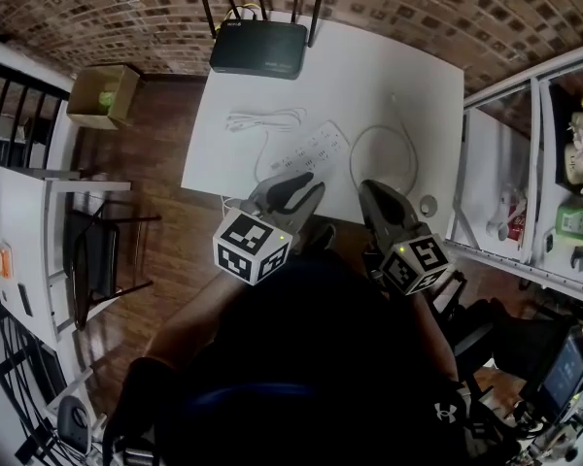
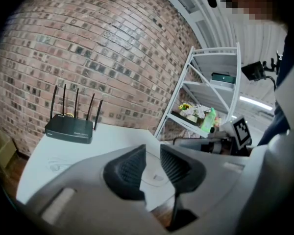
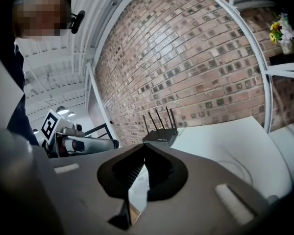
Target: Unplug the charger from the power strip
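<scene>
A brick wall backs the white table on dark wooden floor, white shelving beside it.

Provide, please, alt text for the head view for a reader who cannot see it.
The left gripper and right gripper hover at the near edge of a white table with a power strip, cables and a router.
</scene>
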A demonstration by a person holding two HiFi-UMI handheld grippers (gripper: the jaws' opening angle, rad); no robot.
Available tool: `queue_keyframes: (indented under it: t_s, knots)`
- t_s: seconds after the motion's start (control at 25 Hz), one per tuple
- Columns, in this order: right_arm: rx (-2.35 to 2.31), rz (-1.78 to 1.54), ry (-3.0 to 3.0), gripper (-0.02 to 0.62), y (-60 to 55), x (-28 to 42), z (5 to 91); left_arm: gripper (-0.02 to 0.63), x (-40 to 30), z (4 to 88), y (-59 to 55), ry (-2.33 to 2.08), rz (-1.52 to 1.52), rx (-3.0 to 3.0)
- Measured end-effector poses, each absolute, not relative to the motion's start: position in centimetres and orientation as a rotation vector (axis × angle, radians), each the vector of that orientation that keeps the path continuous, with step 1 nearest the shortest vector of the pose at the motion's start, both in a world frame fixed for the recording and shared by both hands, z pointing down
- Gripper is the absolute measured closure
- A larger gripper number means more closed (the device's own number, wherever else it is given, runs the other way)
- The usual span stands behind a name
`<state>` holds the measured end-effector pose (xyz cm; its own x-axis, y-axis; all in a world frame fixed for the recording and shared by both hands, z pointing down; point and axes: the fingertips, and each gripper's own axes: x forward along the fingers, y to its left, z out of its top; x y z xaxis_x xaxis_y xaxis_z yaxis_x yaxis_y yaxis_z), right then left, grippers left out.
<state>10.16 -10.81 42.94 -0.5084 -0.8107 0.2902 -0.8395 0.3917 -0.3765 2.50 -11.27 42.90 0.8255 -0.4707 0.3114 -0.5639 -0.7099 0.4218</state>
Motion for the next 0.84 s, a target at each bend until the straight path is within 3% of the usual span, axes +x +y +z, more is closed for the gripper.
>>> queue_keyframes:
  t_s: [0.84]
  knots:
    - [1.513,0.74,-2.571,0.584,-10.71,10.29,43.09,0.512,2.56,43.06,-11.17,-0.772,0.255,2.501]
